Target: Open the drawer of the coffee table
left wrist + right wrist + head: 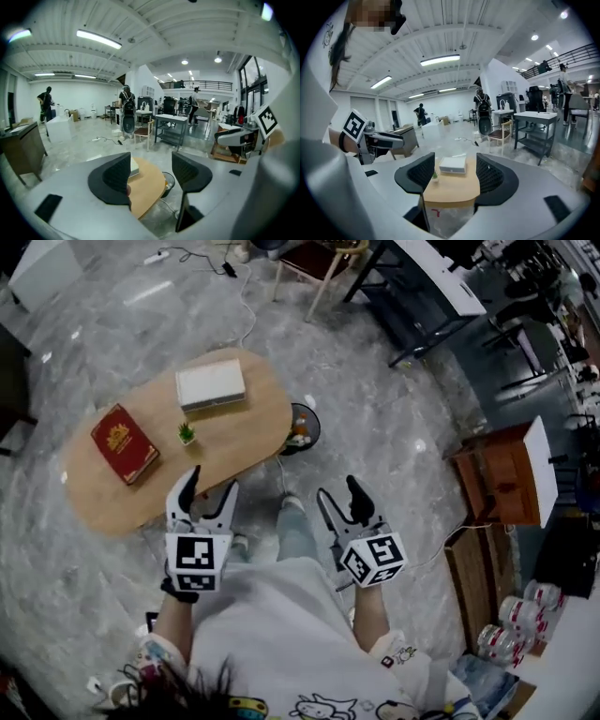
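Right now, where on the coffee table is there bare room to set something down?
On the coffee table, bare wood at the end right of the small plant, in front of the white box; the near edge in front of the red book. Crowded between those three.

Print on the red book [124,442] is too small to read; the left tongs [211,482] cover part of the coffee table [234,442].

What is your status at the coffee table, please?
Left gripper, right gripper open, empty. Coffee table ahead, untouched; drawer not in view. Nothing seen blocking approach.
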The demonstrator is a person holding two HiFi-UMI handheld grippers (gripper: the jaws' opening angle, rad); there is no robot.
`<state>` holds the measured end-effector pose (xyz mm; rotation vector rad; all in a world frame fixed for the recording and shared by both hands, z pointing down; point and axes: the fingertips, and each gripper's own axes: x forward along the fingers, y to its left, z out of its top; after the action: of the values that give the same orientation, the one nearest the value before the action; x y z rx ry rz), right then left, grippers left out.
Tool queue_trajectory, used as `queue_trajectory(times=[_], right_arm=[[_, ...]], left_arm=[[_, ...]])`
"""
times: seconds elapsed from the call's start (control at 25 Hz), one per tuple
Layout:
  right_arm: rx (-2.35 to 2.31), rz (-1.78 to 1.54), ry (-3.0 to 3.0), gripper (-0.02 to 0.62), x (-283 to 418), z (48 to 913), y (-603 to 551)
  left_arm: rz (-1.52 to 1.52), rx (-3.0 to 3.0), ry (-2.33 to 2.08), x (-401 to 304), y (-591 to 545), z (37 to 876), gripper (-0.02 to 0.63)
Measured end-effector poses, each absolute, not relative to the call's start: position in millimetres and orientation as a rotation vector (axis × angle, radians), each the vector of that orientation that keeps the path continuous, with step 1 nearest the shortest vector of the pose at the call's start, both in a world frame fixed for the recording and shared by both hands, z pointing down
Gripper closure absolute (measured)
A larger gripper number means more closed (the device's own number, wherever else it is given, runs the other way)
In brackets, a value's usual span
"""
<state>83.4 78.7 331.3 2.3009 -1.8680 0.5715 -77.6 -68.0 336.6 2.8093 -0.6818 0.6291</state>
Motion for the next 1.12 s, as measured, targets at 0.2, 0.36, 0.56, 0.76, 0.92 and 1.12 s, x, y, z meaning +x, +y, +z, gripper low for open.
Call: queue_trajectory(times=[0.2,0.36,0.56,0.76,0.92,1.12], right_arm=[[2.075,0.538,-2.061,0.351,117,318,18],[1.881,0.528,-2.204,0.351,132,323,-20],[1.62,0.533,-2.36,0.351,145,325,-33],[1.453,0.529,-2.437,0.35,154,337,-29],[1.397,0.517,-2.471,0.349,163,338,-22],[1.379,0.514,-2.48,0.348,175,339,-13]], left_arm=[[0.607,2.69,-0.932,-73,-88,328,0.35],[0.58,2.576,-1.132,-71,-94,334,0.348],[0.563,2.43,-1.365,-62,-75,327,0.345],[0.566,2.339,-1.487,-57,-55,332,0.344],[0.577,2.296,-1.538,-54,-38,335,0.342],[0.588,2.29,-1.546,-45,-25,335,0.342]])
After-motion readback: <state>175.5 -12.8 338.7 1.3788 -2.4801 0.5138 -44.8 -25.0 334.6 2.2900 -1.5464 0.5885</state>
